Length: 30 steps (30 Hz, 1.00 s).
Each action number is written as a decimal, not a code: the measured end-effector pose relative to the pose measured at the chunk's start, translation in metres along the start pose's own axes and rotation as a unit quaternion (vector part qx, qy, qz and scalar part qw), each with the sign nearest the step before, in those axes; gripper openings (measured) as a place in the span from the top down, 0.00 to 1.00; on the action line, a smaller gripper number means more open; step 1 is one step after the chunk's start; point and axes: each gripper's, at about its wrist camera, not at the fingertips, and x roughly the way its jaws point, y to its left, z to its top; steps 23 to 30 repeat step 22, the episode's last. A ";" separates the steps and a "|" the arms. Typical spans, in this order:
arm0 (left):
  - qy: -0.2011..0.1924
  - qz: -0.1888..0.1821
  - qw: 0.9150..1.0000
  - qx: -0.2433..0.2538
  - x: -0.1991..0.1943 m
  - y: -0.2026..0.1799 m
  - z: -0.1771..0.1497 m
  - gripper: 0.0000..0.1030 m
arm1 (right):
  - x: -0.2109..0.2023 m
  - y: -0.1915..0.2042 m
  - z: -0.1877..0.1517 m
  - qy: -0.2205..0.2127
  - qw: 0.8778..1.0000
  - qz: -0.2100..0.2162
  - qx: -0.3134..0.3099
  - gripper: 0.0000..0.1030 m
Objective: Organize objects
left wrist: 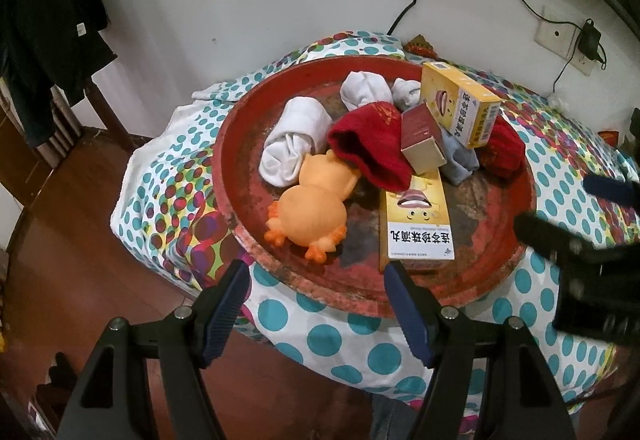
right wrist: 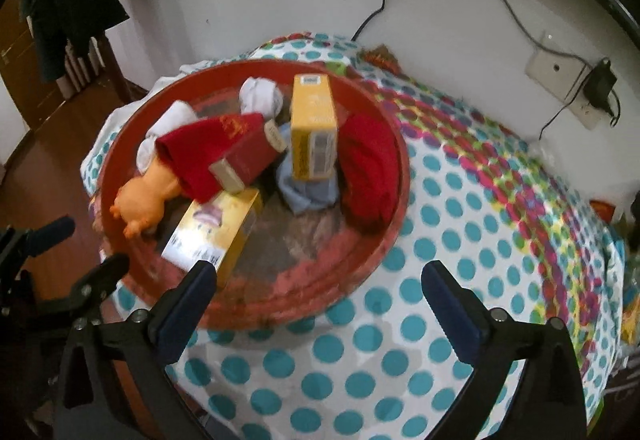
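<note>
A round red tray [left wrist: 400, 292] sits on the dotted cloth. It holds an orange rubber toy [left wrist: 312, 208], rolled white socks [left wrist: 292, 144], a red sock [left wrist: 372, 140], a maroon box [left wrist: 422, 140], a flat yellow box [left wrist: 418, 224], a tilted yellow box [left wrist: 460, 104] and a pale blue cloth [left wrist: 460, 160]. My left gripper [left wrist: 316, 276] hangs open over the tray's near rim, holding nothing. My right gripper [right wrist: 320, 276] stands wide open and empty at the tray's near right rim [right wrist: 384, 240], its left finger close to the flat yellow box [right wrist: 216, 228].
The table wears a cloth with teal dots [right wrist: 440, 240], and its near and left edges drop to a wooden floor [left wrist: 60, 240]. A wall socket with a black charger [right wrist: 600, 84] and cables is at the back right. Dark clothing [left wrist: 48, 40] hangs at the left.
</note>
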 end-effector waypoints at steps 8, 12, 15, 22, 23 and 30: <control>0.004 -0.003 1.000 -0.012 0.001 0.004 0.000 0.30 | 0.005 0.006 -0.019 0.024 0.999 0.000 -0.021 0.01; 0.006 -0.018 0.999 -0.027 0.001 0.008 0.001 0.30 | 0.005 0.021 -0.021 0.024 0.999 -0.006 -0.025 0.01; -0.010 -0.008 1.000 -0.020 -0.003 0.008 0.001 0.30 | 0.002 0.008 -0.026 0.021 0.999 -0.010 -0.026 0.01; -0.013 -0.005 1.000 -0.010 -0.006 0.003 0.000 0.30 | -0.004 -0.048 -0.037 0.024 1.000 -0.003 -0.017 0.01; -0.013 -0.005 1.000 -0.010 -0.006 0.003 0.000 0.30 | -0.004 -0.048 -0.037 0.024 1.000 -0.003 -0.017 0.01; -0.013 -0.005 1.000 -0.010 -0.006 0.003 0.000 0.30 | -0.004 -0.048 -0.037 0.024 1.000 -0.003 -0.017 0.01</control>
